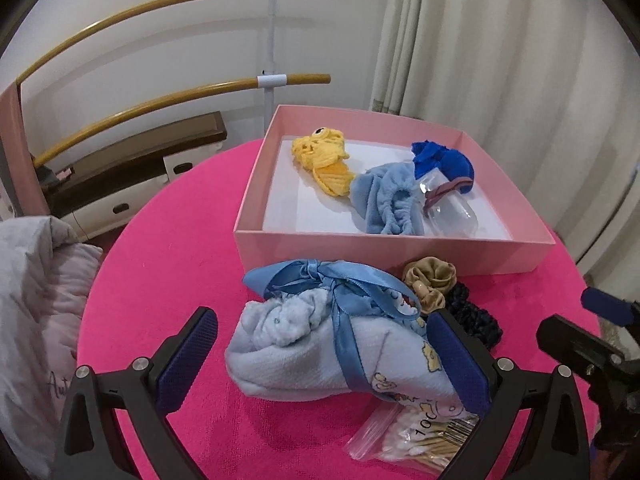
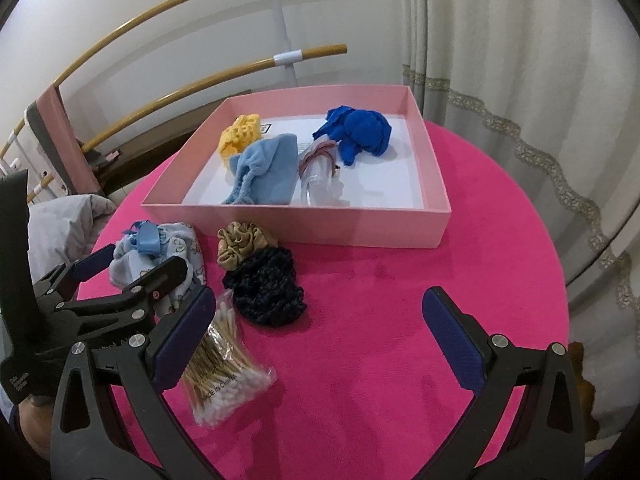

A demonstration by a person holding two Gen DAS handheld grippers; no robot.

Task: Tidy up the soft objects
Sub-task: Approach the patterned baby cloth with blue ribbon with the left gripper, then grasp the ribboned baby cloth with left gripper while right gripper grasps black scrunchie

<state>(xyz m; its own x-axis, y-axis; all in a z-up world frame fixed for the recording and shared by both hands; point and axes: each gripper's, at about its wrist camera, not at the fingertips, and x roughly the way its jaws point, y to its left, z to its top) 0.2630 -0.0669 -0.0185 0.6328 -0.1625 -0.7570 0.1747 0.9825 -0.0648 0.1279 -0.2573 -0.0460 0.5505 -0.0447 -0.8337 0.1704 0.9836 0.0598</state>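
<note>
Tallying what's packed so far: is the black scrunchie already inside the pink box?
No, the black scrunchie lies on the pink tablecloth in front of the pink box.

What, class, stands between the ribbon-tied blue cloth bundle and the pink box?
Nothing visible does. The ribbon-tied blue cloth bundle lies between the open left gripper fingers, before the pink box front wall; only that wall must be cleared.

Both wrist views toward pink box (image 1: 384, 248)
</note>
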